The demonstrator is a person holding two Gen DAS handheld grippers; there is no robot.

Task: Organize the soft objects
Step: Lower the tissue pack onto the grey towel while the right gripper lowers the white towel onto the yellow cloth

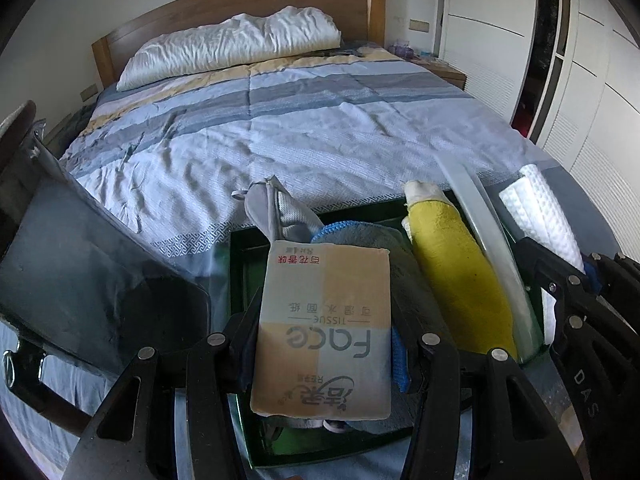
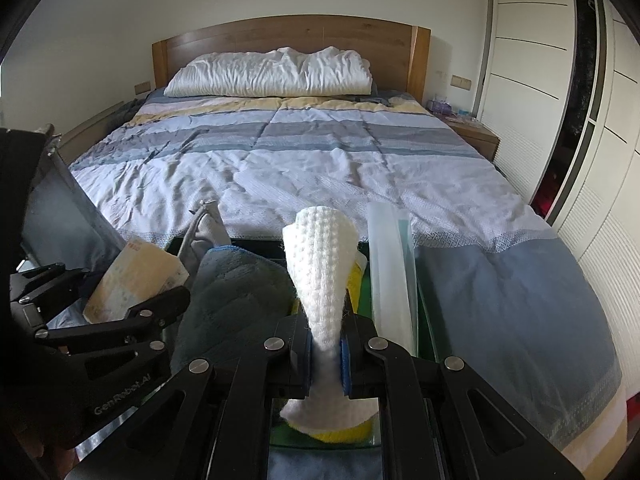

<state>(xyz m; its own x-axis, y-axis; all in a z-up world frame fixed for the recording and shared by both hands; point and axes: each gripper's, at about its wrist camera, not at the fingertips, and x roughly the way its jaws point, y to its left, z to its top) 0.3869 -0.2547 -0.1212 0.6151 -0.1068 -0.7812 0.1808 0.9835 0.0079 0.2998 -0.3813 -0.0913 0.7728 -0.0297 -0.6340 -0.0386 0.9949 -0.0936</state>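
My left gripper (image 1: pixel 328 344) is shut on a beige and grey face tissue pack (image 1: pixel 326 320) and holds it over a dark green tray (image 1: pixel 240 264) at the foot of the bed. The tray holds a grey-blue cloth (image 2: pixel 236 292), a grey glove (image 1: pixel 276 216) and a yellow towel (image 1: pixel 452 264). My right gripper (image 2: pixel 326 350) is shut on a white waffle-textured cloth (image 2: pixel 322 268), held upright above the yellow towel at the tray's right side. The left gripper and tissue pack (image 2: pixel 132 280) also show at the left of the right wrist view.
A translucent lid or panel (image 2: pixel 390 264) stands on edge along the tray's right side. The bed has a striped blue quilt (image 2: pixel 304 160), a white pillow (image 2: pixel 272 74) and a wooden headboard (image 2: pixel 288 36). White wardrobe doors (image 2: pixel 560 100) and a nightstand (image 2: pixel 476 132) stand on the right.
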